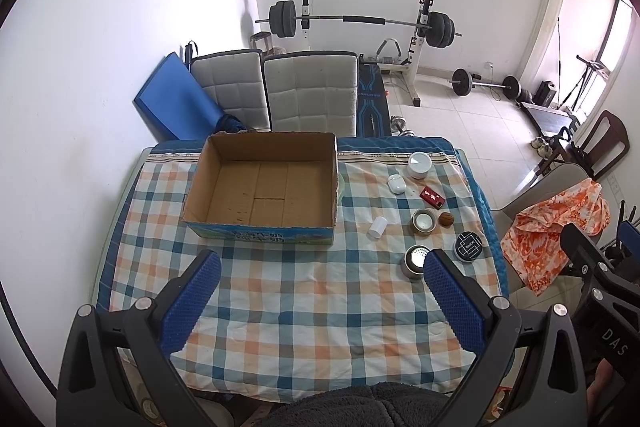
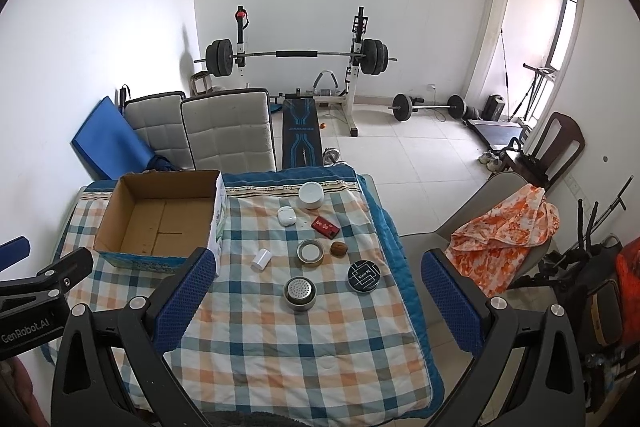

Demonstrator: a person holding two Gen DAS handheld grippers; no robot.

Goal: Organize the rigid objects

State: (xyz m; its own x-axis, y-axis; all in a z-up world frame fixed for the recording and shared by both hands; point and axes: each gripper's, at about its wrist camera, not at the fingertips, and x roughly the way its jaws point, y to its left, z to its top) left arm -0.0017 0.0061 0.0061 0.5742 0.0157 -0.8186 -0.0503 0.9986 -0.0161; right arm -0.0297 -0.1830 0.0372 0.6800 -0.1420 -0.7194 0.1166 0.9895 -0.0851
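An empty cardboard box (image 1: 264, 223) (image 2: 120, 203) stands on the left half of a plaid-covered table (image 1: 304, 307) (image 2: 288, 347). To its right lie several small things: a white round jar (image 1: 418, 165) (image 2: 311, 195), a white earbud case (image 1: 396, 183) (image 2: 286, 215), a red packet (image 1: 432, 196) (image 2: 325, 227), a white bottle (image 1: 377, 226) (image 2: 261, 259), a tape roll (image 1: 424, 222) (image 2: 310, 251), a walnut (image 1: 446, 219) (image 2: 339, 249), a black tin (image 1: 468, 245) (image 2: 363, 275) and a metal strainer cup (image 1: 415, 261) (image 2: 299, 293). My left gripper (image 1: 322, 259) and right gripper (image 2: 318, 259) hover open above the near table edge, holding nothing.
Two padded chairs (image 1: 308, 91) and a blue mat (image 1: 172, 99) stand behind the table, with a barbell rack (image 1: 360, 23) beyond. A chair draped with orange cloth (image 1: 556, 227) (image 2: 500, 231) stands right of the table. Tiled floor (image 2: 420, 155) spreads to the right.
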